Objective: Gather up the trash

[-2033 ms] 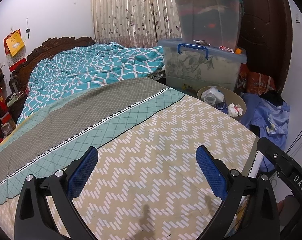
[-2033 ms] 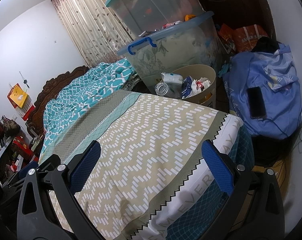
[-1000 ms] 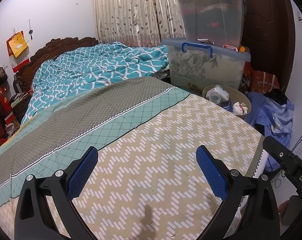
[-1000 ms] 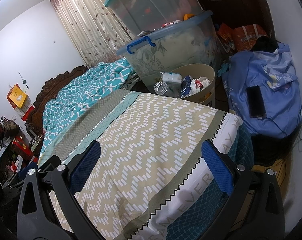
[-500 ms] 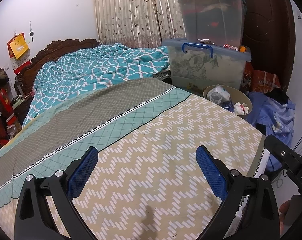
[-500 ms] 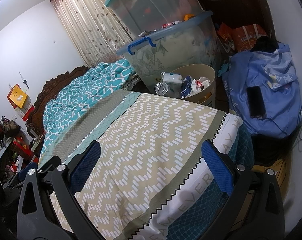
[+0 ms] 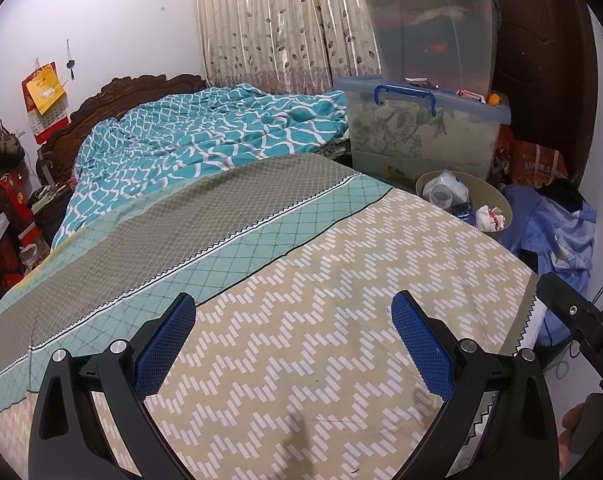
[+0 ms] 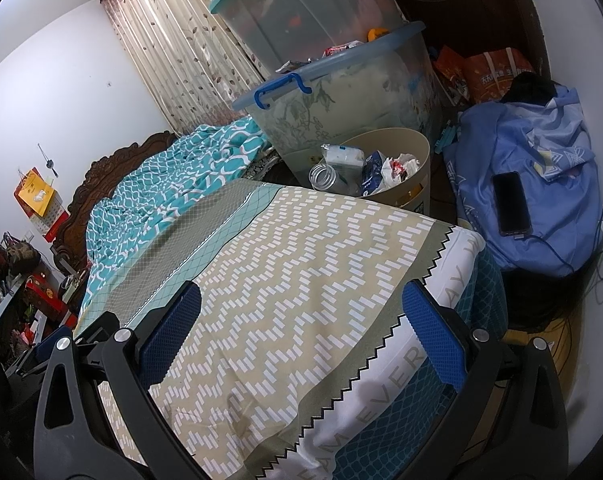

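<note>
Left wrist view looks along the left gripper [image 7: 291, 338], whose jaws stand wide apart with nothing between them, above the foot of a bed [image 7: 341, 320] covered by a beige zigzag sheet. A rumpled teal quilt [image 7: 205, 136] lies toward the carved headboard [image 7: 141, 88]. At the right edge of this view part of the other black tool shows, with a bit of a hand [image 7: 573, 424] below it.

Right wrist view shows the right gripper [image 8: 297, 328], jaws likewise spread wide and holding nothing, over the corner of the bed, where the sheet's printed white border hangs down. Just beyond the far corner of the bed stands a round beige trash bin [image 8: 417, 148], on the floor beside the mattress. Trash fills it: a clear plastic bottle [image 8: 323, 178] lying mouth outward, a white packet [image 8: 343, 156], a blue wrapper [image 8: 371, 172] and a crumpled white and red wad [image 8: 399, 166]. Both grippers are well apart from the bin.

Behind the bin sits a large clear storage box [image 8: 341, 92] with a blue handle, and a second lidded tub [image 8: 301, 12] stacked on top. To the right of the bin a blue cloth heap [image 8: 541, 152] carries a dark phone [image 8: 511, 202] with a cable plugged in
</note>
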Action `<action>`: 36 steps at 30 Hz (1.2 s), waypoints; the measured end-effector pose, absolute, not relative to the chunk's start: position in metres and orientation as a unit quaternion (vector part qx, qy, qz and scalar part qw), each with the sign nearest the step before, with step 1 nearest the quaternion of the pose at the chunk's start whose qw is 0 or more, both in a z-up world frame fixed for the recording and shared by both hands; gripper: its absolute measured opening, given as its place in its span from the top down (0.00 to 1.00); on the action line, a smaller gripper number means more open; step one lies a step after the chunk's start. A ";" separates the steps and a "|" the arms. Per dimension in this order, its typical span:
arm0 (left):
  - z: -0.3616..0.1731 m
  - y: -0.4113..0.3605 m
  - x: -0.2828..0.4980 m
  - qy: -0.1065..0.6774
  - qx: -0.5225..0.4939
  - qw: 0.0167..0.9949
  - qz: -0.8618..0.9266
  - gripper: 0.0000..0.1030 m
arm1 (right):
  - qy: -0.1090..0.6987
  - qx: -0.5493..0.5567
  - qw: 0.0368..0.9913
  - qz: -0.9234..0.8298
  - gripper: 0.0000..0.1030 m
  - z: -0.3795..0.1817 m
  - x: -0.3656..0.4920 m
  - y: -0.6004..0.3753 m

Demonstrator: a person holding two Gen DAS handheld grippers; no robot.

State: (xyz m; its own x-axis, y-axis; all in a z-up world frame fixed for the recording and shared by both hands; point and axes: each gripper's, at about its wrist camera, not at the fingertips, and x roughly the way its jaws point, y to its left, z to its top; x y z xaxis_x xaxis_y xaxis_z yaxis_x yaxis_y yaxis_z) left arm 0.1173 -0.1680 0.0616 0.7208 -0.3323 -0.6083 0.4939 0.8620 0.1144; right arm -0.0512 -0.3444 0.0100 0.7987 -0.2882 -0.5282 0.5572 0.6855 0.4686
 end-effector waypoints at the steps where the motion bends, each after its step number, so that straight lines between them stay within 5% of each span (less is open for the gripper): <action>1: 0.062 -0.167 0.118 0.299 0.135 0.917 -0.225 0.08 | 0.211 0.318 0.894 -0.237 0.03 0.010 -0.051 -0.344; 36: 0.067 -0.165 0.110 0.282 0.142 0.927 -0.199 0.08 | 0.211 0.318 0.893 -0.237 0.03 0.012 -0.051 -0.343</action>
